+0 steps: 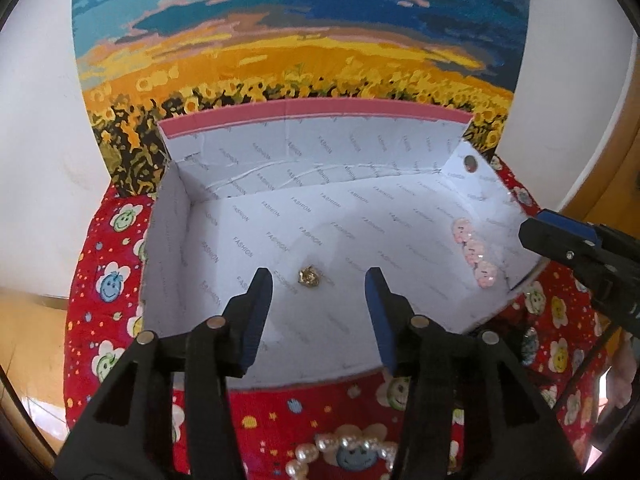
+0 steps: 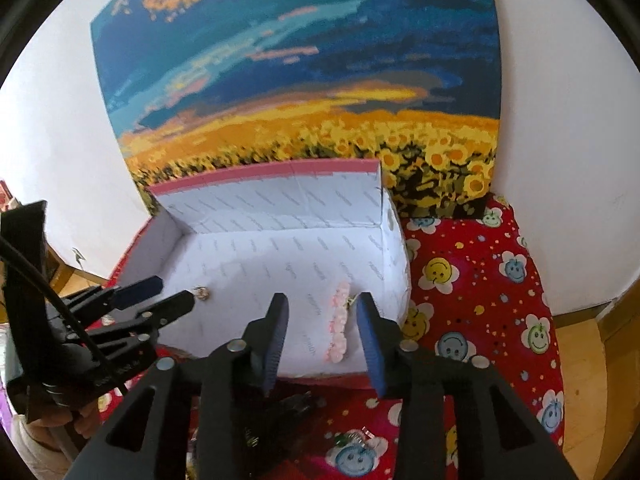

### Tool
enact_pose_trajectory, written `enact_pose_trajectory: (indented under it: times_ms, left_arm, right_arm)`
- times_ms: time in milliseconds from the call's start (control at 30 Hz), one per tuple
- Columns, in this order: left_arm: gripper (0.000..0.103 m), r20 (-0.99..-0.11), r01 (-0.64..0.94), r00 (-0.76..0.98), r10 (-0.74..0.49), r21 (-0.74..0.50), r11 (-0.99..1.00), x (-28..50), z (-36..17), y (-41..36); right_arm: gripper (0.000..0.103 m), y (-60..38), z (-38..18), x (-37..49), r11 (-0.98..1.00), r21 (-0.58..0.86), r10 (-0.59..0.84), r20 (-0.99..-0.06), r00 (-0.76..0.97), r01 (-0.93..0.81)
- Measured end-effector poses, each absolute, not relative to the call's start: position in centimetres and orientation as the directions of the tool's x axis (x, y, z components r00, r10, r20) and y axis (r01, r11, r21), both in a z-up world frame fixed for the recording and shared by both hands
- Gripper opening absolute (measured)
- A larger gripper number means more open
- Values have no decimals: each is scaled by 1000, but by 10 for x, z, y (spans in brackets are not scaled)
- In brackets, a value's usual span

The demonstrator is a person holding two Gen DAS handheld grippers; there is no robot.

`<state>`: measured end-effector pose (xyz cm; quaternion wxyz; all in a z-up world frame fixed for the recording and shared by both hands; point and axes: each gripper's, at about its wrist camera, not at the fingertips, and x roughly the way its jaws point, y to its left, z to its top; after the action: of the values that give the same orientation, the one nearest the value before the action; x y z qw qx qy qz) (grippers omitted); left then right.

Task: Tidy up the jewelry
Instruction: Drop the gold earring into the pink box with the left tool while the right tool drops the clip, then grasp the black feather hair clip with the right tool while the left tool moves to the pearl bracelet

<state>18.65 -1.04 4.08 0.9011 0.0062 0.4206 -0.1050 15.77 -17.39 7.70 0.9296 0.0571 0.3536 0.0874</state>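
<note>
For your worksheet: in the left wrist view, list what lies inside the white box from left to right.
Gold trinket on the box floor → pink flower bracelet toward the right wall of the white box.

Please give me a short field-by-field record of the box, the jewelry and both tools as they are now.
box: open white cardboard box, pink rim, on red smiley-flower cloth
inside box: small gold piece; pink sequin-flower strand by the right wall
outside box: pearl strand on the cloth
left tool: open, holding nothing, above the gold piece
right tool: open, holding nothing, above the pink strand
</note>
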Motion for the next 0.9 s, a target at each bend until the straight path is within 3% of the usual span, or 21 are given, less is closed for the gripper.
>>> enact_pose_trajectory:
  times_ms: [567,900]
  left_arm:
    - [43,-740,169,653,-165,-69,983,118,73,14]
    - [50,-750,110,651,-116,-58,992,87,59,36]
  right_arm:
    - [44,-161,94,85,966,221,247,-623,742,-136]
    - [54,-152,72,65,962,248,253,-646,721,-116]
